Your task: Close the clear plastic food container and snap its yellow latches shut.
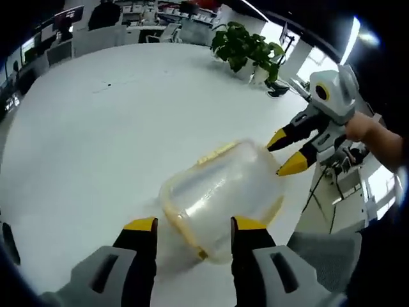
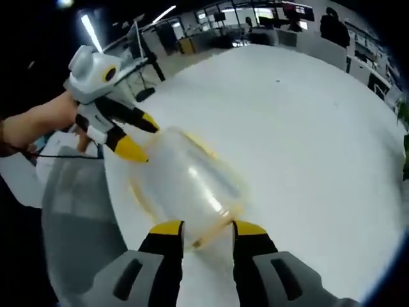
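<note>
The clear plastic container [image 1: 220, 188] with its yellow rim and latches rests on the white table [image 1: 96, 128], held between the two grippers at opposite ends. My left gripper [image 1: 195, 225] is open, its yellow-tipped jaws on either side of the container's near end. The right gripper [image 1: 286, 151] comes in from the right, open, with its tips against the far end. In the right gripper view the container [image 2: 185, 185] lies just ahead of my open right gripper [image 2: 208, 229], and the left gripper [image 2: 140, 135] touches its far end. Blur hides whether the latches are snapped.
A potted plant [image 1: 246, 48] stands at the far side of the table. The table's edge runs close by the container, with a grey chair [image 1: 326, 252] below it. A person's hand [image 1: 364, 128] holds the right gripper. Office desks line the background.
</note>
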